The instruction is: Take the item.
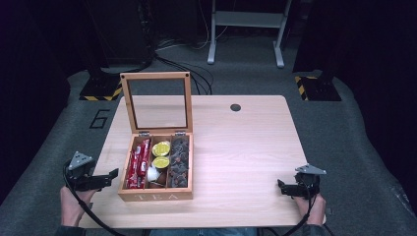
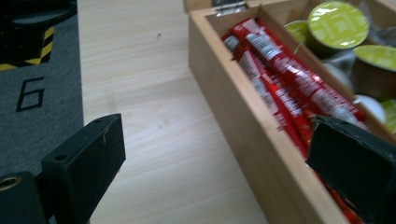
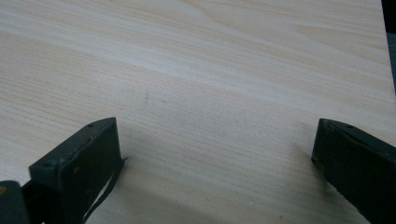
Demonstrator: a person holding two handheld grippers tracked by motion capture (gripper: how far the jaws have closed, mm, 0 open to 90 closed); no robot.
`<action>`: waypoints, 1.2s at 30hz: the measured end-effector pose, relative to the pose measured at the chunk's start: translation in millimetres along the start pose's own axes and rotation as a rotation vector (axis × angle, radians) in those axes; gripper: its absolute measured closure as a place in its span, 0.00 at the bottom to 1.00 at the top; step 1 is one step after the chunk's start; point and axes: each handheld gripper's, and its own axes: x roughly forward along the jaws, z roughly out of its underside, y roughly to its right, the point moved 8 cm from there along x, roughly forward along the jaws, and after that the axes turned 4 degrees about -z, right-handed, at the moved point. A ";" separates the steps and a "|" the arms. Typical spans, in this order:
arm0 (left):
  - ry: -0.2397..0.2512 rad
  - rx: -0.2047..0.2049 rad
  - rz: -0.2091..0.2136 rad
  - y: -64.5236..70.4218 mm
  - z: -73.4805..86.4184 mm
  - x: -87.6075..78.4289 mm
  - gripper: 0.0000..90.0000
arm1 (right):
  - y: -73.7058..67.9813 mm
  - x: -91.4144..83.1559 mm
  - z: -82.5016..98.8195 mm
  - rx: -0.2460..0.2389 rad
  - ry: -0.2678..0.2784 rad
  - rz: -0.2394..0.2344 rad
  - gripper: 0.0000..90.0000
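My left gripper (image 1: 114, 173) sits at the lower left of the high view, jaws spread wide and holding nothing, just beside the left wall of the wooden tea box (image 1: 155, 195), which stands left of centre in that frame with its glass-paned lid (image 1: 156, 102) propped upright. In the left gripper view one jaw hangs over bare table (image 2: 154, 116) and the other over the box's near corner, so the red sachets (image 2: 280, 79) in the left compartment lie just past my jaws, toward the upper right of that frame. My right gripper (image 1: 283, 187) waits at the lower right of the high view, also spread and empty, over plain wood well apart from the box.

The step, as I judge it, is to reach into the left compartment for a sachet. To do it well I should lift the left gripper over the wall rather than push against it, since the box may slide. I would turn the jaws across the width of one sachet, come down on the topmost one near its middle, and close gently; the packets look slick and packed close, so a shallow pinch may slip or drag a neighbour out. The right gripper could steady the box's front if it shifts.

As for writing: the box's front reads "TEA". A "6" is marked on the grey floor (image 2: 30, 93) at the left of the left gripper view. The sachets carry white print too blurred to read, and the green-lidded capsules (image 2: 338, 23) in the middle compartment bear a pale pattern I cannot make out.
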 end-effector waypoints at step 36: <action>-0.017 0.174 0.256 103.5 -37.1 30.5 0.00 | -0.6 -0.5 0.0 -0.004 0.006 -0.001 0.02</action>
